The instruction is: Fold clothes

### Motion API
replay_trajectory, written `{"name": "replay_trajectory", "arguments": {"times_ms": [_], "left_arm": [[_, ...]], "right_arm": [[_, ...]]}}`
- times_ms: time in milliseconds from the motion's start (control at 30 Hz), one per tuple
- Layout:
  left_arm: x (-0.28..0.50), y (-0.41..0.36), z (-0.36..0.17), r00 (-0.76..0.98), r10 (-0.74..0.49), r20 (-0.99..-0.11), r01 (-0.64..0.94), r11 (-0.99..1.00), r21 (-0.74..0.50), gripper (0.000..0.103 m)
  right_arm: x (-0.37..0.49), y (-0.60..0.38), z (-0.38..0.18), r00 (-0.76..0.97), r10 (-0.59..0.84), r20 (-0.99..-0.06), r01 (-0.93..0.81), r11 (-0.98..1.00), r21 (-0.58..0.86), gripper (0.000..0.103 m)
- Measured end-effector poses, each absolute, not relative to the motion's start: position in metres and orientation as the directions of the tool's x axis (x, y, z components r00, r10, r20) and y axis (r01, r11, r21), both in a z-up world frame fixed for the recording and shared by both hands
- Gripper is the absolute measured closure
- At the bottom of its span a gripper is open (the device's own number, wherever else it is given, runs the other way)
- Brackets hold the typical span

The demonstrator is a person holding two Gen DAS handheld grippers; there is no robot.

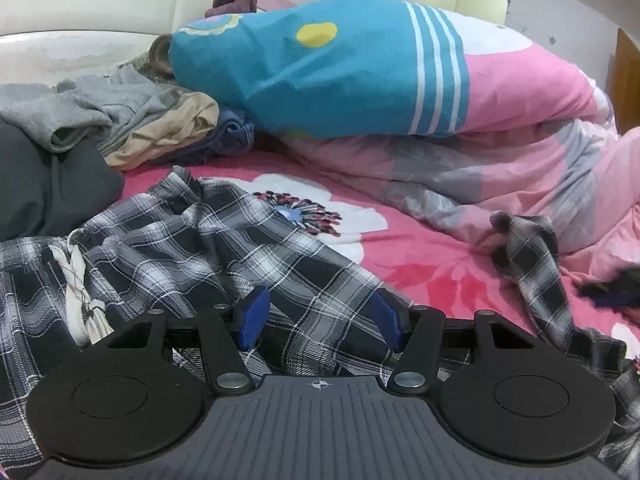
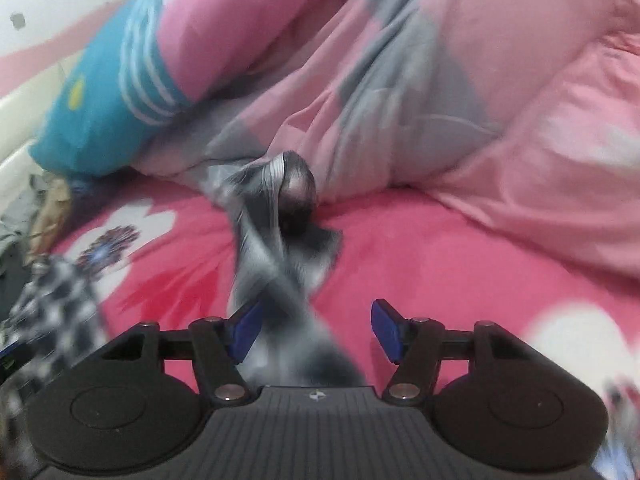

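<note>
plaid garment [image 1: 192, 240] lies crumpled and unfolded on the bed [image 1: 420, 256], long axis running left to right. left hand-held gripper [image 1: 320, 322] sits right over its bulk, jaws apart, gripping nothing. right hand-held gripper [image 2: 316, 330] also spread — a blurred strip of the same cloth rises between its fingers, not pinched. left is nearer the main mass; right has the far end.

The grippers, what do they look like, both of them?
The two match. The left gripper and right gripper each have two blue ribbed pads on black linkage arms with silver rivets, two black round discs, and a grey ribbed body marked with a small crosshair. No cables, hands or sleeves show.
</note>
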State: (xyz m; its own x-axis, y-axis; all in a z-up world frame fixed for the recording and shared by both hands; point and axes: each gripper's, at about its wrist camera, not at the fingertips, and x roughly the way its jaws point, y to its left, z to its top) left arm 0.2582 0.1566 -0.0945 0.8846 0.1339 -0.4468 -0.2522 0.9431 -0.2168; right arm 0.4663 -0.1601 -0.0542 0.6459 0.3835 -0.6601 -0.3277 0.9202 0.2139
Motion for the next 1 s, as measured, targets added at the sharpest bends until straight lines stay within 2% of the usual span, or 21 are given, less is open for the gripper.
{"name": "replay_trajectory", "arguments": {"times_ms": [67, 133, 167, 200, 233, 267, 367, 467, 633, 767, 933, 967, 1000], "left_arm": [[0.259, 0.157, -0.096, 0.881, 0.137, -0.452, -0.256, 0.943, -0.214, 0.046], [0.26, 0.158, -0.097, 0.879, 0.14, -0.456, -0.26, 0.942, -0.213, 0.046], [0.261, 0.158, -0.097, 0.878, 0.141, -0.458, -0.262, 0.941, -0.212, 0.046], [0.261, 0.158, -0.097, 0.876, 0.143, -0.46, -0.264, 0.941, -0.212, 0.046], [0.262, 0.158, -0.098, 0.875, 0.144, -0.462, -0.266, 0.94, -0.211, 0.046], [0.262, 0.159, -0.098, 0.874, 0.146, -0.464, -0.268, 0.94, -0.211, 0.046], [0.263, 0.16, -0.099, 0.87, 0.152, -0.469, -0.277, 0.938, -0.21, 0.046], [0.263, 0.164, -0.099, 0.868, 0.16, -0.47, -0.29, 0.932, -0.218, 0.046], [0.261, 0.166, -0.098, 0.869, 0.165, -0.467, -0.296, 0.929, -0.224, 0.046], [0.259, 0.169, -0.097, 0.871, 0.171, -0.461, -0.302, 0.926, -0.227, 0.046], [0.258, 0.176, -0.097, 0.87, 0.172, -0.462, -0.312, 0.918, -0.245, 0.046], [0.258, 0.177, -0.098, 0.869, 0.168, -0.465, -0.311, 0.917, -0.251, 0.046], [0.258, 0.178, -0.098, 0.868, 0.163, -0.469, -0.311, 0.915, -0.256, 0.046]], "right_arm": [[0.489, -0.145, -0.067, 0.631, 0.388, -0.672, -0.34, 0.917, 0.211, 0.041], [0.501, -0.13, -0.081, 0.581, 0.398, -0.71, -0.373, 0.905, 0.203, 0.059], [0.498, -0.124, -0.085, 0.583, 0.383, -0.716, -0.385, 0.907, 0.172, 0.075], [0.494, -0.118, -0.088, 0.586, 0.369, -0.722, -0.395, 0.907, 0.143, 0.086], [0.485, -0.125, -0.082, 0.601, 0.365, -0.711, -0.379, 0.913, 0.148, 0.092], [0.477, -0.131, -0.076, 0.617, 0.36, -0.7, -0.363, 0.919, 0.153, 0.094], [0.451, -0.15, -0.059, 0.662, 0.343, -0.667, -0.312, 0.934, 0.171, 0.095], [0.405, -0.208, -0.026, 0.734, 0.277, -0.62, -0.17, 0.959, 0.227, 0.095], [0.299, -0.294, 0.025, 0.832, 0.08, -0.55, 0.076, 0.964, 0.255, 0.095], [0.218, -0.35, 0.033, 0.843, -0.014, -0.537, 0.238, 0.906, 0.349, 0.094], [0.145, -0.398, 0.002, 0.831, -0.073, -0.551, 0.403, 0.762, 0.507, 0.093], [0.139, -0.404, -0.009, 0.818, -0.074, -0.571, 0.429, 0.74, 0.518, 0.089], [0.137, -0.412, -0.025, 0.796, -0.052, -0.603, 0.458, 0.703, 0.544, 0.08]]}}
